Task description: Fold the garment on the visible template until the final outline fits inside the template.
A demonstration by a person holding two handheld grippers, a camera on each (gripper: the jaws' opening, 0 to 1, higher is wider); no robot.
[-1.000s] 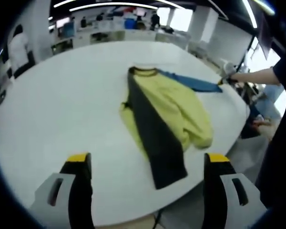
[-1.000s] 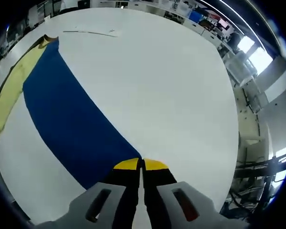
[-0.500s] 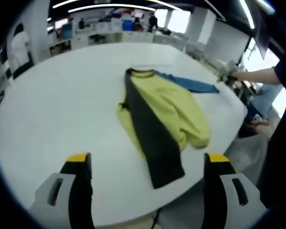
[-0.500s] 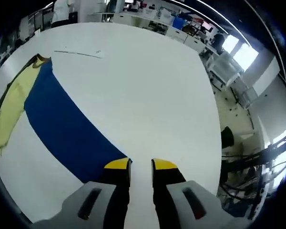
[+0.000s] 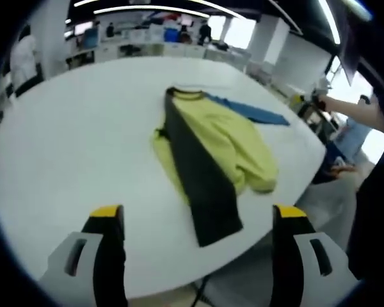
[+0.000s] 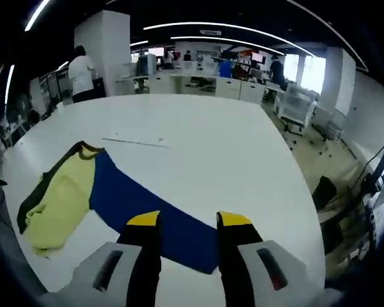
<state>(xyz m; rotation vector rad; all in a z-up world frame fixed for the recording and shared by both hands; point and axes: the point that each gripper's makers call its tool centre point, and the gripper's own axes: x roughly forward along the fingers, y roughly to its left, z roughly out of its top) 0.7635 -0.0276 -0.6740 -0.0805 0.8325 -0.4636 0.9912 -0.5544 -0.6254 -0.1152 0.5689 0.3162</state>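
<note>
The yellow, grey and blue garment (image 5: 211,153) lies crumpled mid-table, its blue sleeve (image 6: 153,211) spread flat toward the right gripper (image 6: 189,220), whose jaws are parted and empty. The left gripper (image 5: 198,214), wide open, should next take the bunched yellow hem. The white table (image 5: 64,147) edge is close.

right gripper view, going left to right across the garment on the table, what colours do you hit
Dark grey strip → pale yellow body panel → long blue fabric panel → bare white table.
</note>
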